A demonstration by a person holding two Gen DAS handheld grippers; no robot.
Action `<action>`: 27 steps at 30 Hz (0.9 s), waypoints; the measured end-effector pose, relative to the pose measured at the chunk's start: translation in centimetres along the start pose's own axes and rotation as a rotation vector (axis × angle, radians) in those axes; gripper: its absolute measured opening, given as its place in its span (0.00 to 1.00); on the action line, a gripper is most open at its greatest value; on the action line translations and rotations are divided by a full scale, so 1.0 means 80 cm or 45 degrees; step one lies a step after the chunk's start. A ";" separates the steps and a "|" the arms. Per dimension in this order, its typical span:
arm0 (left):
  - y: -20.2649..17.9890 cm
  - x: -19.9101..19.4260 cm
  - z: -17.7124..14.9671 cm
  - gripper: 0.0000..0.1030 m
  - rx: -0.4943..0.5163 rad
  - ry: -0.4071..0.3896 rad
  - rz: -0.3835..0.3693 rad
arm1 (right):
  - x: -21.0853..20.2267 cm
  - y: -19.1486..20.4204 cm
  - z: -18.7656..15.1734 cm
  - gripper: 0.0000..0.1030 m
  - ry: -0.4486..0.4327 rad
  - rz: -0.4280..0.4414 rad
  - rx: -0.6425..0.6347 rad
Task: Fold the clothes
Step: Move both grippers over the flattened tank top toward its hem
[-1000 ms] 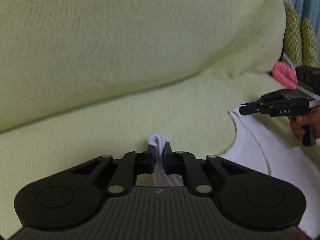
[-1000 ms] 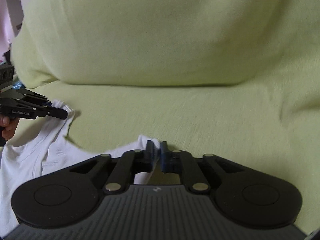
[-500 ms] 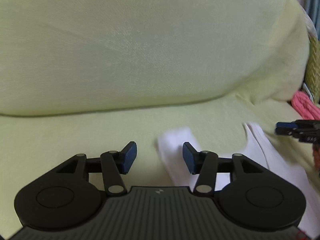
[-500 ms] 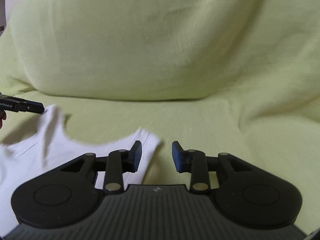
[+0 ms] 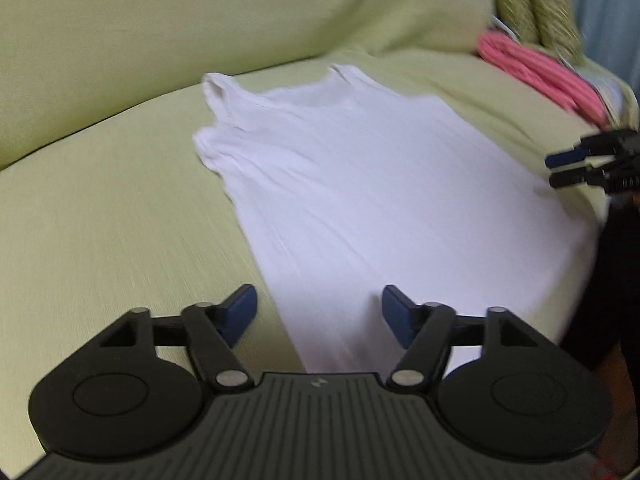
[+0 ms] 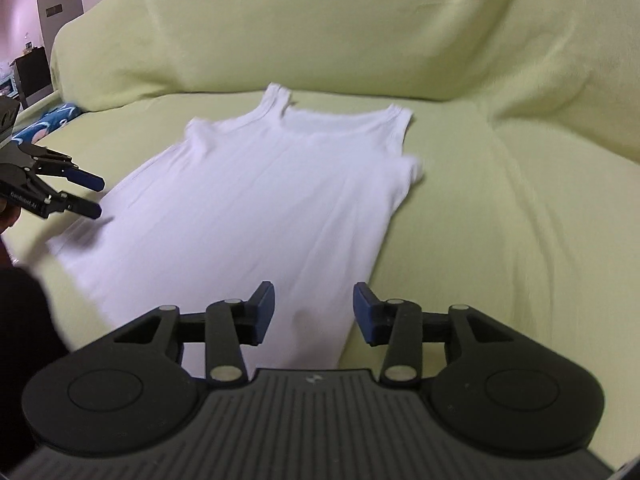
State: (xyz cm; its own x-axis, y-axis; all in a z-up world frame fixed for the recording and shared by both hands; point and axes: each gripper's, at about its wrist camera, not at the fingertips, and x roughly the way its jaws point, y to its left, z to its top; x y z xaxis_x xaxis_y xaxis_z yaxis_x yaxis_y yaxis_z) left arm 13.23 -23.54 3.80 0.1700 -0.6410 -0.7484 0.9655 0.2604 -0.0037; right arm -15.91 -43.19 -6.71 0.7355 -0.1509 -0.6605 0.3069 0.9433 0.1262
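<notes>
The fingers of the left gripper stand spread, having just been opening, with nothing pinched: the lower part of the white tank top only lies beneath the gap. The right gripper has its 2 fingers apart too, less widely, also just opened, empty above the hem area of the same garment. In each wrist view the other gripper shows at the picture's edge, beside the top's side hem, blue pads parted. The tank top lies spread flat on the seat of a sofa covered in a yellow-green cover, straps toward the backrest. Farther off, a pink cloth lies by olive cushions; a blue patterned cloth sits at the sofa's other end.
</notes>
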 end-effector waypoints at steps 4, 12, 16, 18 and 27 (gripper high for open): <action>-0.048 -0.034 -0.012 0.73 0.234 0.014 0.043 | -0.019 0.031 -0.020 0.39 0.017 0.022 -0.038; -0.140 -0.024 -0.049 0.73 0.852 0.063 0.216 | -0.007 0.134 -0.043 0.38 0.029 0.013 -0.502; -0.167 -0.016 -0.062 0.72 0.952 0.034 0.257 | 0.007 0.183 -0.044 0.37 0.000 0.029 -0.727; -0.181 -0.005 -0.065 0.72 1.014 0.020 0.294 | 0.015 0.202 -0.041 0.37 -0.021 0.047 -0.792; -0.184 0.011 -0.081 0.62 1.248 -0.013 0.511 | 0.037 0.252 -0.048 0.37 -0.080 0.006 -1.023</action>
State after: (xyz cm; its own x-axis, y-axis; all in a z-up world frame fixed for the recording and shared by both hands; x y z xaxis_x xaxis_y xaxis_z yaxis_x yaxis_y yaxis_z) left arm -2.09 -23.23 -1.11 0.5088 -0.6446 -0.5706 0.5746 -0.2393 0.7827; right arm -9.91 -23.47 -8.95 0.7758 -0.1400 -0.6152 -0.2068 0.8647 -0.4577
